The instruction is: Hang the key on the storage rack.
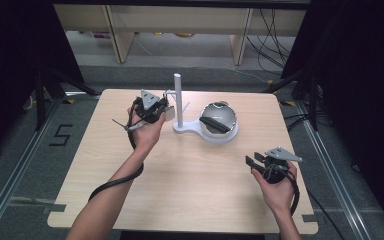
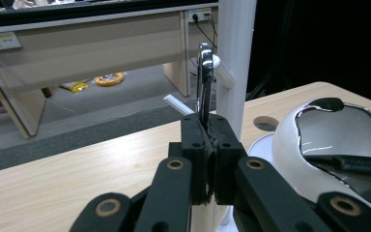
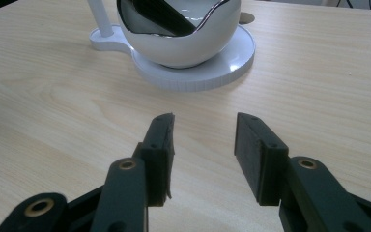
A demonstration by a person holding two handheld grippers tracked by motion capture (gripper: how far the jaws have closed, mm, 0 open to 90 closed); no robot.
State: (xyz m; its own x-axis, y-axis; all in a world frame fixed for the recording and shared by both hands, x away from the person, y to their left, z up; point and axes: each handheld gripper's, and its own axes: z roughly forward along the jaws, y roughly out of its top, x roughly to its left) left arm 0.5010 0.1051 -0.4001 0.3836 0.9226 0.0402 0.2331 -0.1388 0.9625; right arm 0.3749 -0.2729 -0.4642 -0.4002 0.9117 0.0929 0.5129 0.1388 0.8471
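On a pale wooden table (image 1: 190, 185) over grey floor, a white stand with upright post (image 1: 178, 100) holds a shiny round bowl (image 1: 219, 119) far centre; the left gripper (image 1: 166, 111) pinches a thin metal utensil (image 2: 205, 77) beside the post, while the right gripper (image 1: 252, 162) hovers spread near-right.

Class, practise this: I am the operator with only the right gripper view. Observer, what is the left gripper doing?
Observer: The left gripper is shut on a shiny metal piece, beside the white pole.
Operator: Is that pole bare higher up?
Observer: No, a short white peg sticks out of it.
Operator: Where is my gripper on the table?
Observer: The right gripper is near the table's right edge, on the person's side.
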